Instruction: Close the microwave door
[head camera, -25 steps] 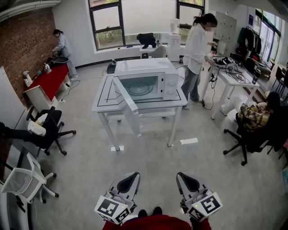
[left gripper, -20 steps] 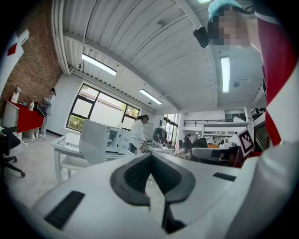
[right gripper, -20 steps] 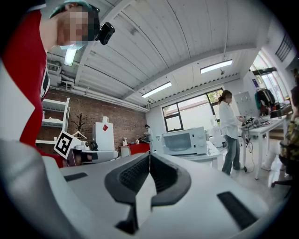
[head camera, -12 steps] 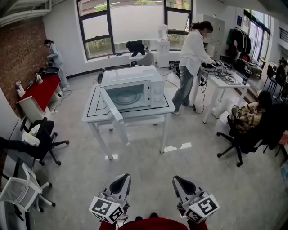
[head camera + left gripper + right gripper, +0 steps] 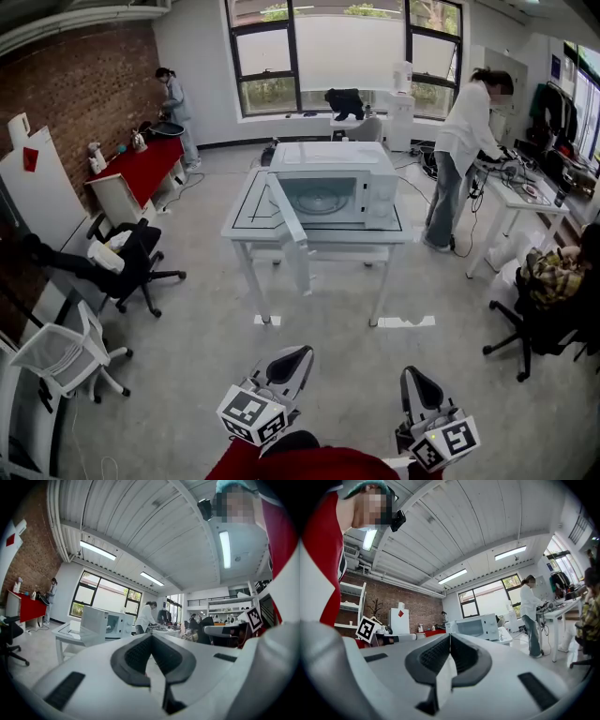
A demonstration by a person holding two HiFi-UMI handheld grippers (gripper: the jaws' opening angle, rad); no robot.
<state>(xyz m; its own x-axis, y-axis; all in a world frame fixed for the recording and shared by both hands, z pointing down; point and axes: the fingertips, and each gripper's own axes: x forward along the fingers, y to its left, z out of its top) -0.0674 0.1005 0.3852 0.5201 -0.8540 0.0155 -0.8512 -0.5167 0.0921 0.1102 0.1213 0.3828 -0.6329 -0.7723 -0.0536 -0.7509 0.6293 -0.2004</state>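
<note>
A white microwave (image 5: 337,184) stands on a white table (image 5: 246,217) across the room. Its door (image 5: 290,221) hangs wide open toward the front left. Both grippers are far from it, low in the head view, over the floor. My left gripper (image 5: 300,353) is shut with nothing between its jaws, and my right gripper (image 5: 409,372) is shut and empty too. In the left gripper view the microwave (image 5: 116,623) and its open door (image 5: 92,620) show beyond the shut left gripper (image 5: 151,637). In the right gripper view the microwave (image 5: 479,626) stands past the right gripper (image 5: 450,636).
A black office chair (image 5: 127,265) and a white chair (image 5: 58,359) stand at the left. A red counter (image 5: 141,170) runs along the brick wall with a person (image 5: 175,97) at it. One person (image 5: 466,148) stands at a desk (image 5: 514,193); another (image 5: 561,274) sits at the right.
The head view has swung left, showing more of the brick wall. Both grippers shifted a little across the floor and stay shut. The microwave door remains open.
</note>
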